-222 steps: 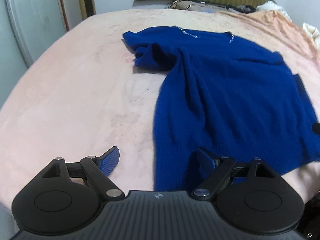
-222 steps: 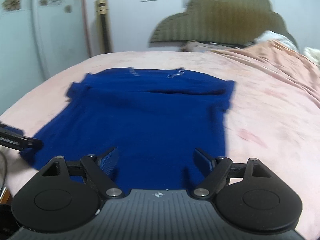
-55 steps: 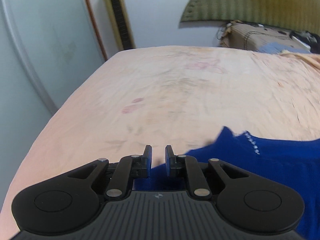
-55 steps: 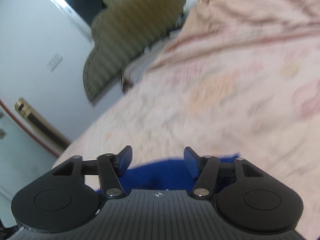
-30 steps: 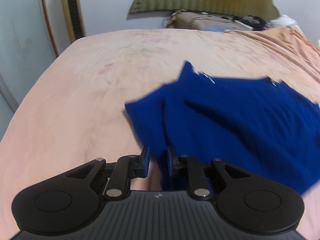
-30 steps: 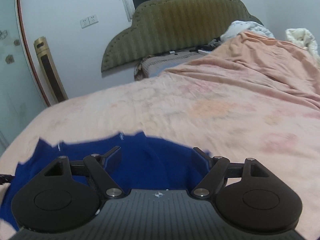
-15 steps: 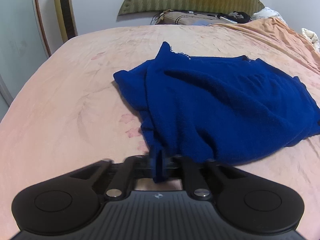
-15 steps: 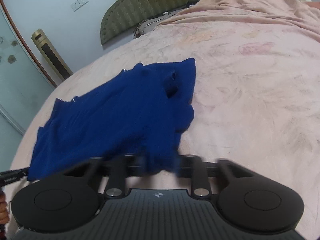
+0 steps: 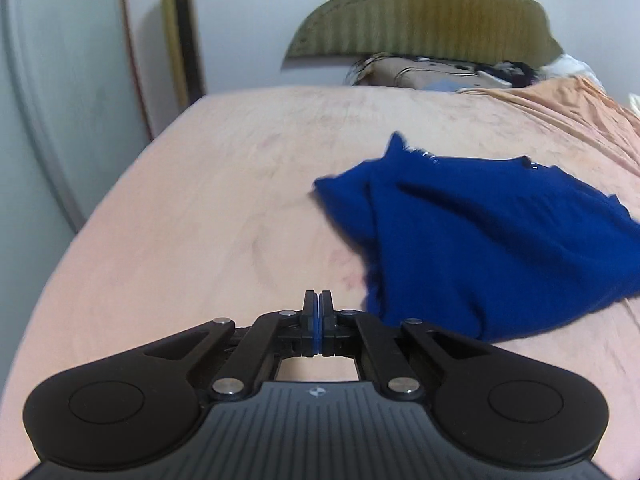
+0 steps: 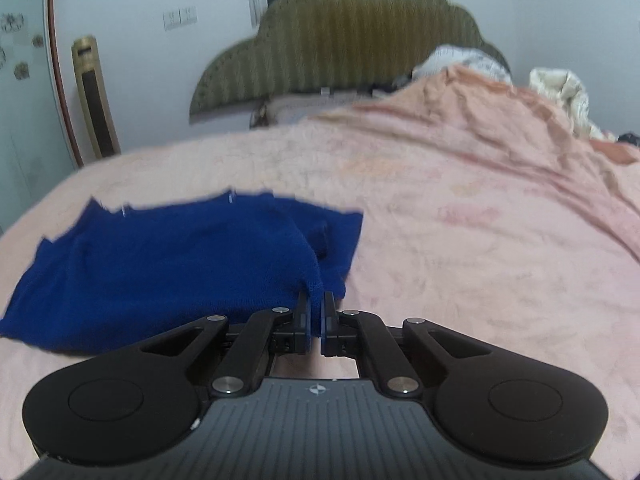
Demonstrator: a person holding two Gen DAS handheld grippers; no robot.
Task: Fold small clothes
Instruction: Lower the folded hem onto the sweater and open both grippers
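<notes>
From my left wrist camera, my left gripper [image 9: 318,304] had its fingers pressed flat together with nothing between them, held over bare pink bedspread [image 9: 224,208]. The blue garment [image 9: 472,240] lay folded over itself to the right of that gripper and a little farther off, its nearest edge close beside the right-hand linkage but not in the jaws. Far off stood the olive headboard [image 9: 428,16].

From my right wrist camera, the same blue garment [image 10: 172,256] spread across the left half of the bed. My right gripper [image 10: 316,312] had its fingers nearly closed, pinching the garment's near right corner, a fold of cloth rising into the narrow gap. To the right lay rumpled pink bedspread [image 10: 500,240].
</notes>
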